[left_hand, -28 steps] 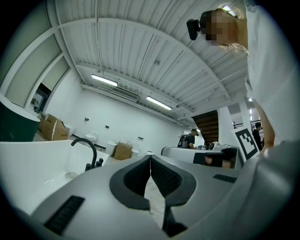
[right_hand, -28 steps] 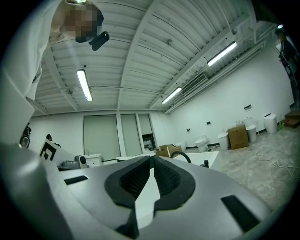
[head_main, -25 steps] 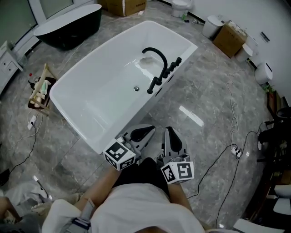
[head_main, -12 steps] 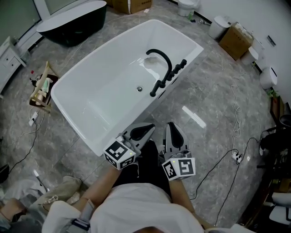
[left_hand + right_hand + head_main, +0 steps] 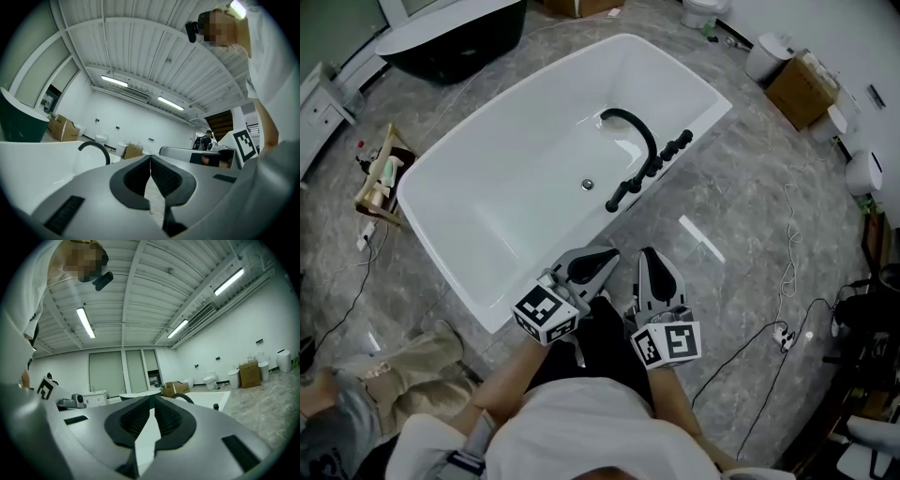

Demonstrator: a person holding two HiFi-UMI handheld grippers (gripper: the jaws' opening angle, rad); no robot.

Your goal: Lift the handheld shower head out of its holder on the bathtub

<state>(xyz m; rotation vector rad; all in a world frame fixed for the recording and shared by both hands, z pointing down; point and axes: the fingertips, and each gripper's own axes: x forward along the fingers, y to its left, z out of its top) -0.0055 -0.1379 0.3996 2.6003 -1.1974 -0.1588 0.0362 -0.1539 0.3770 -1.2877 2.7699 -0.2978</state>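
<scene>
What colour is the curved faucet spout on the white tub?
Black. The spout shows best in the head view, dark against the white bathtub.

Grey marble floor [image 5: 750, 216], white bathtub [image 5: 502, 220], cardboard box [image 5: 802, 89]

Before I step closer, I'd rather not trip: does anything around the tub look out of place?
Nothing on the bathtub looks damaged. The floor does look untidy: loose cables trail across it to the right of the bathtub, past a power strip, so a trip seems possible.
</scene>
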